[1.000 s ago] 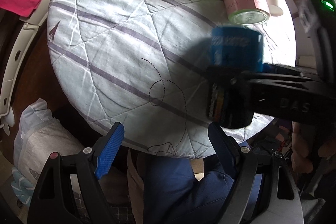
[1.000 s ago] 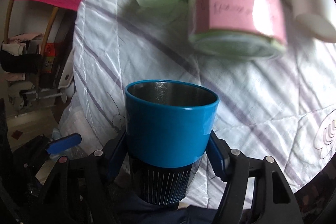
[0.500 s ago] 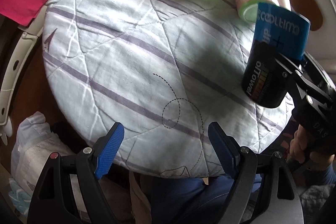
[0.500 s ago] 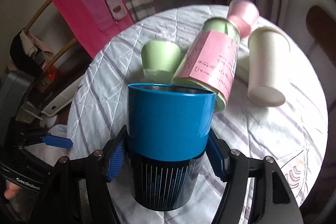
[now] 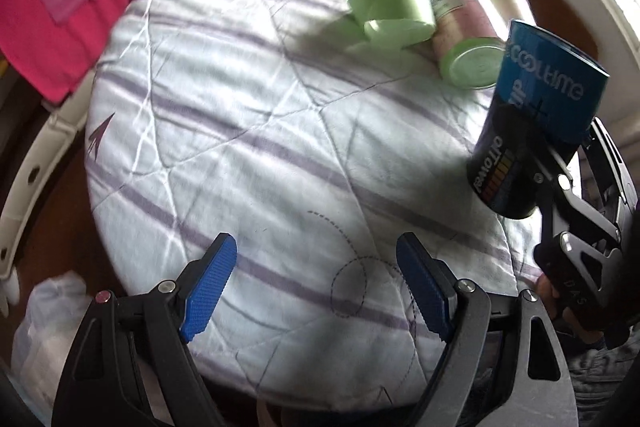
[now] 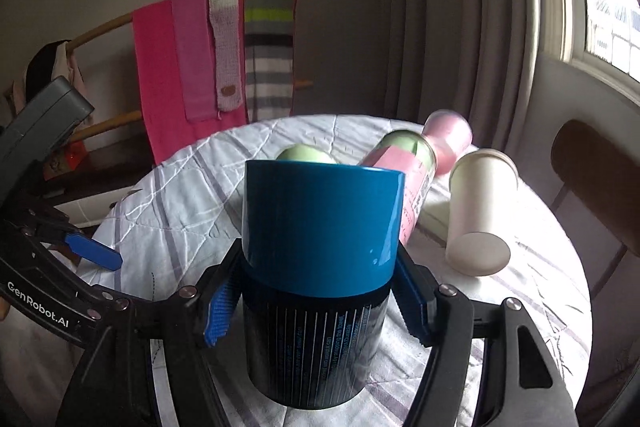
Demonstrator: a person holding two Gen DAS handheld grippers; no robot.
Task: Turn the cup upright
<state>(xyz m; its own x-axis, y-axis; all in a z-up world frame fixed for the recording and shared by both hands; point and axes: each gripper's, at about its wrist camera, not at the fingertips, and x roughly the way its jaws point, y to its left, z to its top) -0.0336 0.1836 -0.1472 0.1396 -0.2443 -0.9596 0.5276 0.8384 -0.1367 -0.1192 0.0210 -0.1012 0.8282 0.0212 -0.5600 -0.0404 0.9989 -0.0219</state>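
Observation:
A blue and black cup (image 6: 320,267) sits between the pads of my right gripper (image 6: 316,295), which is shut on its dark lower half. The cup stands nearly upright, mouth up, over the near right part of the round table. In the left wrist view the cup (image 5: 536,119) tilts slightly at the right, held by the right gripper's black frame (image 5: 580,195). I cannot tell whether its base touches the cloth. My left gripper (image 5: 316,287) is open and empty above the table's near edge.
The round table has a white quilted cloth with purple stripes (image 5: 248,131). At the far right lie a green cup (image 5: 392,7), a pink and green bottle (image 5: 460,27) and a white cup (image 6: 480,211). Pink cloths hang on a rack (image 6: 188,75). A chair (image 6: 592,179) stands at right.
The right gripper has turned the blue cup from lying with its mouth toward the table to nearly upright, and its view has swung up to the room. The left gripper stayed open and drew back slightly.

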